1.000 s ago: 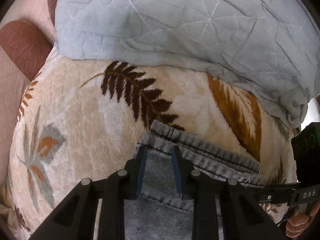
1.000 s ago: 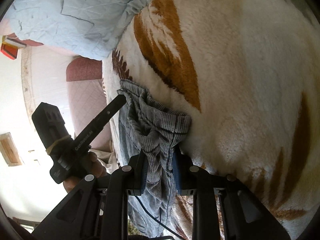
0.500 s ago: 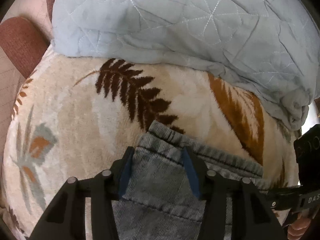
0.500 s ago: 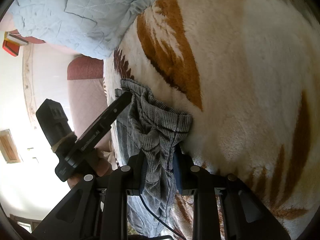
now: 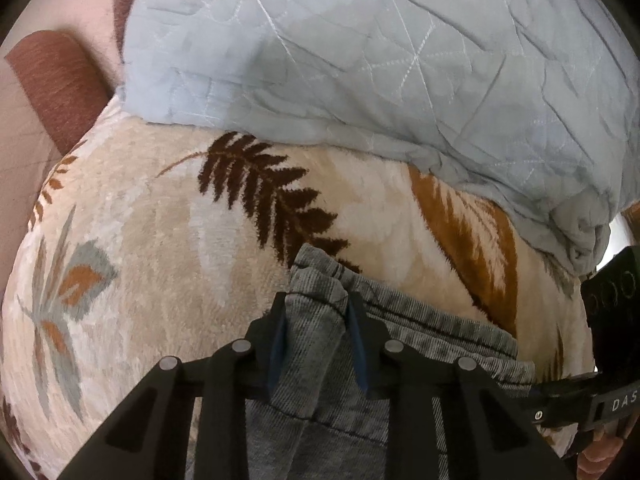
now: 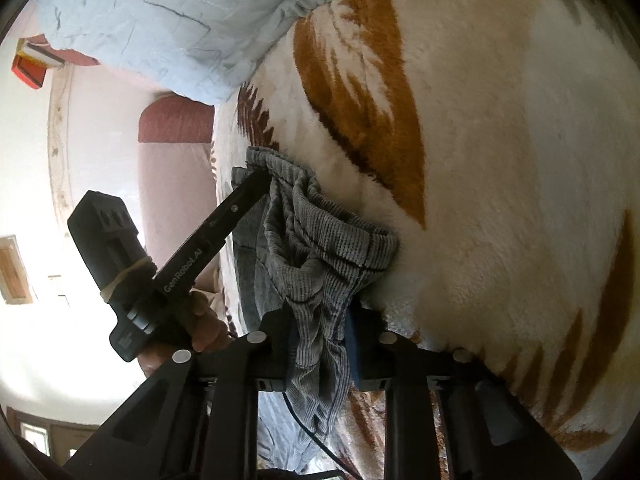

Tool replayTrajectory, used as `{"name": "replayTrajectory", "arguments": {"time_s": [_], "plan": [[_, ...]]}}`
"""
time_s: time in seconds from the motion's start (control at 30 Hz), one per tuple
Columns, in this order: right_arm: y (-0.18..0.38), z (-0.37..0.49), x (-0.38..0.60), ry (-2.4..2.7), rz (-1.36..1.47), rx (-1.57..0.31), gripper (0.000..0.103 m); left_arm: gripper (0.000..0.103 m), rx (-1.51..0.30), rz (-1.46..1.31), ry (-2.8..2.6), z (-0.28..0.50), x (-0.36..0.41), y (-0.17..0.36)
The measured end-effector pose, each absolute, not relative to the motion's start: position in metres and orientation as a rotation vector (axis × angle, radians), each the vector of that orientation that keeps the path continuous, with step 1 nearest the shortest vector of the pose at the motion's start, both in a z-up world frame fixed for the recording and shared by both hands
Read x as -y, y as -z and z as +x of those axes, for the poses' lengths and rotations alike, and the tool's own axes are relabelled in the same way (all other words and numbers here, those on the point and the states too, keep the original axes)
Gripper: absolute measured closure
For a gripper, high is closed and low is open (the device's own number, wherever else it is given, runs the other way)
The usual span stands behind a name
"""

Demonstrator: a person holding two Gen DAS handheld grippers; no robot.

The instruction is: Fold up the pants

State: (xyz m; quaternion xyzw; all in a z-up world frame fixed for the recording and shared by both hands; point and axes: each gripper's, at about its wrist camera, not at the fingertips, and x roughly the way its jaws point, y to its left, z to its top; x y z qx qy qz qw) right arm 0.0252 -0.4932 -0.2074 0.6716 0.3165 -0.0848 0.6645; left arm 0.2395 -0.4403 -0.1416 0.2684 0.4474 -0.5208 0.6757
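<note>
Waistband (image 5: 316,300) is now bunching between my left gripper (image 5: 317,320) again after its release; right gripper (image 6: 320,328) is still clamping pants (image 6: 320,248), so I'm regripping for folding.

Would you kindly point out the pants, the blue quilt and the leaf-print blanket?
pants (image 5: 316,344): left wrist view, waistband corner between the tongs.
blue quilt (image 5: 360,60): left wrist view, stitched middle.
leaf-print blanket (image 6: 500,160): right wrist view, white pile.
</note>
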Motion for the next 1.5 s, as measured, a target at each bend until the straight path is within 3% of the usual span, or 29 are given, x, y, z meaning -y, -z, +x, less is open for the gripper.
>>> {"name": "replayTrajectory", "arguments": {"time_s": [0.6,0.83,0.97,1.17,1.2,1.27,1.37,1.5], "plan": [[0.157,0.043,0.473,0.141,1.302,-0.633,0.089,0.076,-0.932,0.371,1.120,0.235,0.390,0.089],[0.185,0.037,0.485,0.203,1.381,-0.714,0.089,0.065,-0.944,0.520,1.056,0.233,0.428,0.131],[0.194,0.040,0.491,0.201,1.400,-0.745,0.088,0.037,-1.004,0.505,1.035,0.253,0.422,0.142],[0.199,0.046,0.494,0.187,1.406,-0.761,0.088,0.035,-1.041,0.528,1.122,0.259,0.431,0.151],[0.198,0.048,0.494,0.189,1.402,-0.763,0.088,0.039,-1.035,0.545,1.146,0.257,0.435,0.152],[0.199,0.047,0.494,0.185,1.407,-0.763,0.088,0.065,-1.035,0.563,1.196,0.254,0.442,0.153],[0.202,0.043,0.496,0.168,1.421,-0.765,0.088,0.082,-1.017,0.576,1.234,0.252,0.444,0.152],[0.204,0.043,0.498,0.159,1.415,-0.769,0.088,0.088,-1.011,0.530,1.244,0.256,0.437,0.150]]}}
